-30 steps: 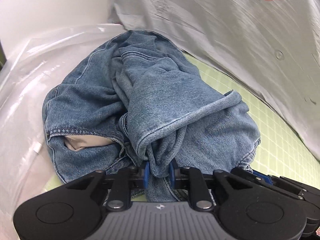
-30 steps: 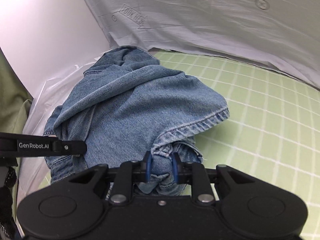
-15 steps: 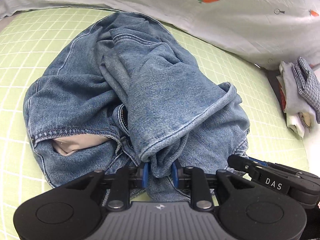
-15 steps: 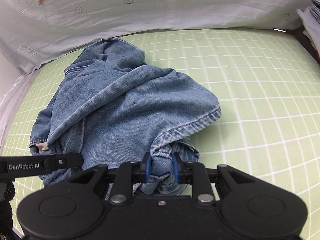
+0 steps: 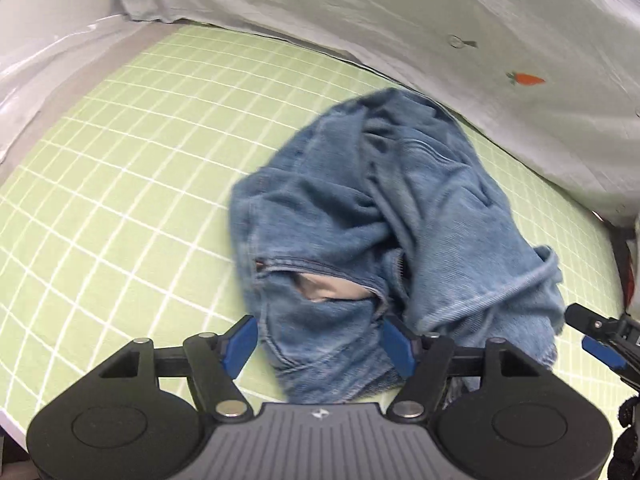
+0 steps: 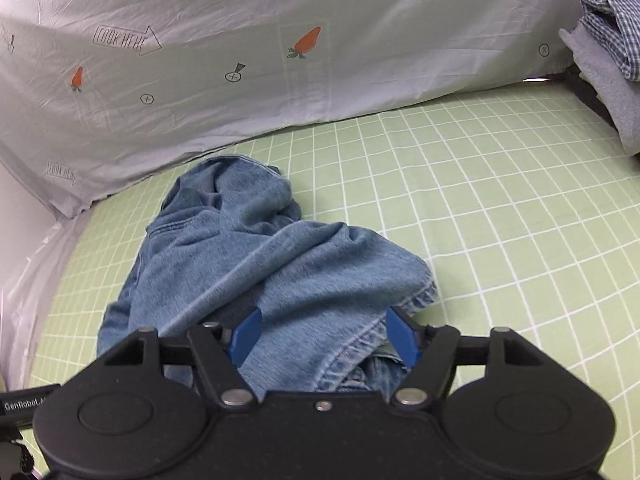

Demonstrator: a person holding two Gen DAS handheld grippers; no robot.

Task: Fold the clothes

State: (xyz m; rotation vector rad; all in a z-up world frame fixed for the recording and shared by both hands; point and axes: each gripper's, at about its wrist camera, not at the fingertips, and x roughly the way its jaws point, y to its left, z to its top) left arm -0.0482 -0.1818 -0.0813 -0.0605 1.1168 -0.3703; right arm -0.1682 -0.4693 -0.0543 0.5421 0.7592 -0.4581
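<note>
Blue denim jeans (image 5: 384, 240) were seen crumpled in a loose heap on a bed covered by a pale green sheet (image 5: 132, 184) crossed with thin white lines. The heap lay near the far edge of the sheet, just below a grey-white bedcover (image 6: 280, 60) printed with small carrots, and a pale pocket lining was exposed at the waistband in the left wrist view. The left hand-held gripper (image 5: 322, 346) was held low over the near end of the jeans with its blue pads (image 5: 240, 344) spread wide; its jaws had just been opening, and denim lay between them without being pressed. The right hand-held gripper (image 6: 324, 338) was likewise spread over a hemmed fold of the jeans (image 6: 256, 264); its jaws had also just been opening, and the cloth between them was not pinched. In the left wrist view, the tip of the right hand-held gripper (image 5: 600, 336) was visible at the right edge, beside the heap. A pile of other clothes (image 6: 604, 48), with a blue checked piece on top, was seen at the far right of the bed, well apart from the jeans.
</note>
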